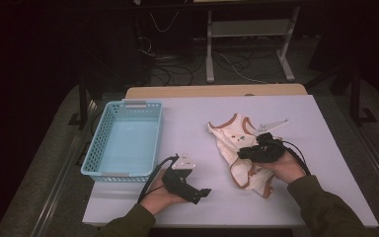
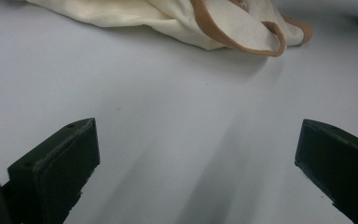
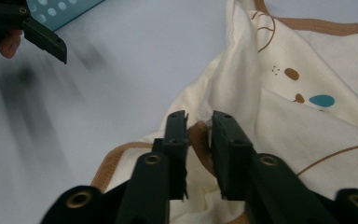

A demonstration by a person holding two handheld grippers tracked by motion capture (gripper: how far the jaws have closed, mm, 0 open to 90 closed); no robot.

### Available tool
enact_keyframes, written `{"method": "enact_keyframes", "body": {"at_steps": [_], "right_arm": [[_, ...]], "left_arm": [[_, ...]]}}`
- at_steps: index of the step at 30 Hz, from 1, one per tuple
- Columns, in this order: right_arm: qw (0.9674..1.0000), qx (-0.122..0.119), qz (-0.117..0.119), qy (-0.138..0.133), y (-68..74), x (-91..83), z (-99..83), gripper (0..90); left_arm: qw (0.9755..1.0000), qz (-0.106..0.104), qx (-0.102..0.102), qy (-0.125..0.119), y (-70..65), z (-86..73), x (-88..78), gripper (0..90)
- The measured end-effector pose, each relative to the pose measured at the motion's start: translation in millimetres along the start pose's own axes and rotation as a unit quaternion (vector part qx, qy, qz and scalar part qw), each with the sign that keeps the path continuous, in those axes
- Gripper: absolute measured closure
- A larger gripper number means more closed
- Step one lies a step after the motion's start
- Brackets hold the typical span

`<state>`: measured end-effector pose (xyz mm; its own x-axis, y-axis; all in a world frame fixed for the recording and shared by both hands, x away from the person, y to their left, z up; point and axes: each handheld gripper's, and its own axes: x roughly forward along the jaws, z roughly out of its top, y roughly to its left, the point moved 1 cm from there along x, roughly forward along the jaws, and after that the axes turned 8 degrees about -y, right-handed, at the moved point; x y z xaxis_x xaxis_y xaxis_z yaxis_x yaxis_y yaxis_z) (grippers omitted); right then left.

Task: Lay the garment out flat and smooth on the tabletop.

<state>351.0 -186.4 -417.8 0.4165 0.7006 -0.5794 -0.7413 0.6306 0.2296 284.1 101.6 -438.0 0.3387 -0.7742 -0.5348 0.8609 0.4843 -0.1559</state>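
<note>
— Where does the work stand?

— Early, by my reading. The cream baby bodysuit (image 1: 239,148) with brown trim lies crumpled on the white table (image 1: 197,123), to the right of the light blue basket (image 1: 126,140), well apart from it. The basket looks empty, so if the garment is meant to go there, nothing has been put away yet.

— And the tongs?

— The right gripper (image 3: 199,128) has its jaws pressed nearly together on a fold of the bodysuit's fabric at a brown-edged hem; a bit of cloth shows squeezed between the pads. I judge the pinch made but the lift not yet begun, since the cloth lies flat around it. The left gripper (image 1: 205,192) rests low near the table's front edge with its jaws spread wide and nothing between them, pointing toward the garment.

— Anything you can't make out?

— Plenty. The right hand (image 1: 286,168) covers the middle of the garment in the high view, so its full layout is hidden. Whether the pinch catches one layer or several, I cannot tell. The room beyond the table is dark.
</note>
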Motion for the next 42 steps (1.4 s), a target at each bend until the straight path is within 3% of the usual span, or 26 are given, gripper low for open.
{"method": "enact_keyframes", "body": {"at_steps": [4,14,22,36,42], "right_arm": [[1.0,-0.004,-0.003,-0.003,-0.9,-0.5,0.5,84.7],[0.9999,-0.006,0.002,-0.016,2.3,-0.2,6.7,85.8],[0.9995,-0.015,0.016,-0.025,12.8,5.9,19.2,85.9],[0.9982,-0.042,0.036,-0.024,35.0,36.3,42.7,85.9],[0.9973,-0.055,0.045,-0.015,47.4,59.4,51.2,85.8]], "left_arm": [[1.0,0.0,0.0,0.001,0.0,-0.1,0.1,0.0],[1.0,0.001,-0.001,0.0,0.8,0.1,-0.1,0.0],[1.0,0.001,0.001,0.002,2.8,-0.3,-1.0,0.0],[1.0,0.001,0.001,0.005,5.3,-1.2,-1.7,0.0],[1.0,0.003,-0.003,0.003,6.4,-1.7,-2.3,0.0]]}}
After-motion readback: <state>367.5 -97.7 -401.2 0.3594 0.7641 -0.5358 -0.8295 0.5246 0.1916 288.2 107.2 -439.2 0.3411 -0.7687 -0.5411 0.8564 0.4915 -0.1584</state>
